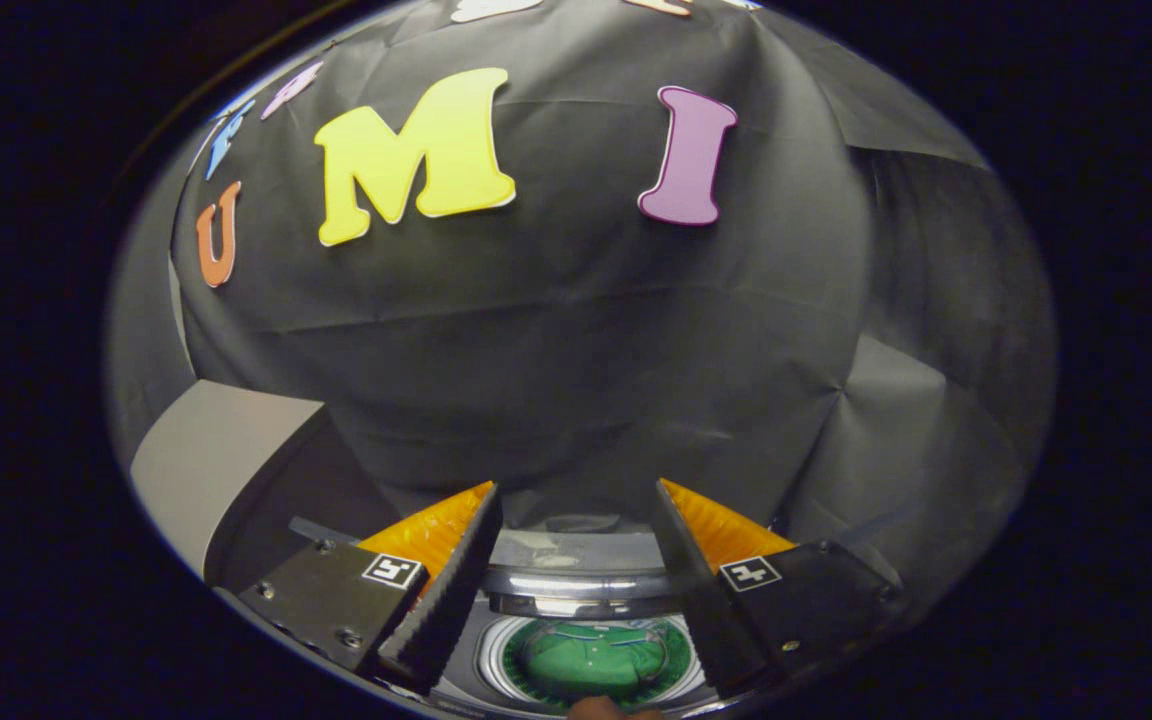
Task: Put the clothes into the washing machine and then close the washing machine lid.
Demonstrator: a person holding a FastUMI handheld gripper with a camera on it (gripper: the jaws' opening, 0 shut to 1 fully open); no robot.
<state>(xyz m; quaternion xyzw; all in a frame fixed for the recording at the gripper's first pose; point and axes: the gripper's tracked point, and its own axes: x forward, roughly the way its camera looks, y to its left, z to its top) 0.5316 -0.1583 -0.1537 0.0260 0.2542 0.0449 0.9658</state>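
Observation:
My gripper [576, 500] is open, its two fingers spread wide with nothing between them. Below and between the fingers lies the washing machine [576, 585], seen from above, with its shiny rim and round opening. Green clothes [596, 655] sit inside the drum behind what looks like a clear round lid, though I cannot tell for sure whether that lid is down. Beyond the fingertips hangs the black booth wall.
A grey flat panel [211, 465] stands to the left of the left finger, beside the machine. A small part of a hand [604, 708] shows at the near edge of the machine's opening. Black cloth wall surrounds the far side and the right.

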